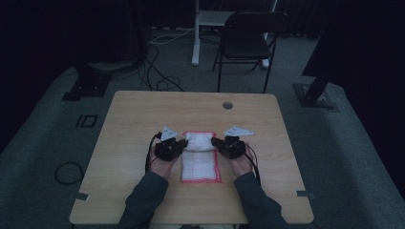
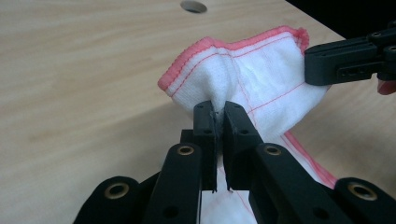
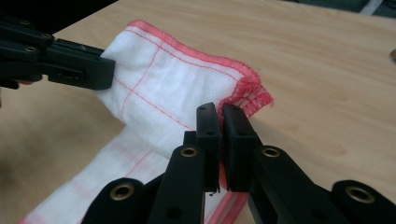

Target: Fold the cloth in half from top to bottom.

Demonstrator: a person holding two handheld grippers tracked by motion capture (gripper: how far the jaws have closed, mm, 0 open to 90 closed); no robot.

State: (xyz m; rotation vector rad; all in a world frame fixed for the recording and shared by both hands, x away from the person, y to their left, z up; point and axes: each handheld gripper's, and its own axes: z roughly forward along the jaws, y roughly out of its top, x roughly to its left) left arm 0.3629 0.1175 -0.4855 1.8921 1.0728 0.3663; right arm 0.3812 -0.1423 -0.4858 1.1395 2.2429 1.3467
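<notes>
Cloth (image 1: 201, 160): white, pink-red hem and thin red grid lines; lies mid-table, slightly toward the person's side, between the two grippers; near portion flat on the wood, far portion lifted and doubled back over it, so looks like a fold in progress.

Left gripper (image 2: 219, 114): jaws pressed together on a pinch of the lifted cloth at its left side, fabric bunching up just above the tips; hem arcs above.
Right gripper (image 3: 220, 116): jaws likewise closed on the cloth's right edge, right at the hemmed corner where the layers stack; bite looks shallow, mostly hem, though the high view is too dark to confirm depth.

Both hands come in from the bottom edge in the high view, left hand (image 1: 162, 164) and right hand (image 1: 239, 163) flanking the cloth at about the same height; lifted span sags a bit between the grips.

Risks from here:
- right grip slips off the hem if the span is pulled taut; shallow bite is the cause
- uneven travel of the two grippers skews the fold, edges land misaligned
- the flat part drags along the table (image 1: 143, 119) if the lifted part is pulled low instead of carried over; nothing pins it
- left pinch has gathered fabric, so a release there may leave a crease

Round hole (image 1: 228, 105) in the tabletop sits well beyond the cloth; no interference. Chair (image 1: 248, 40) stands off the table, irrelevant.
</notes>
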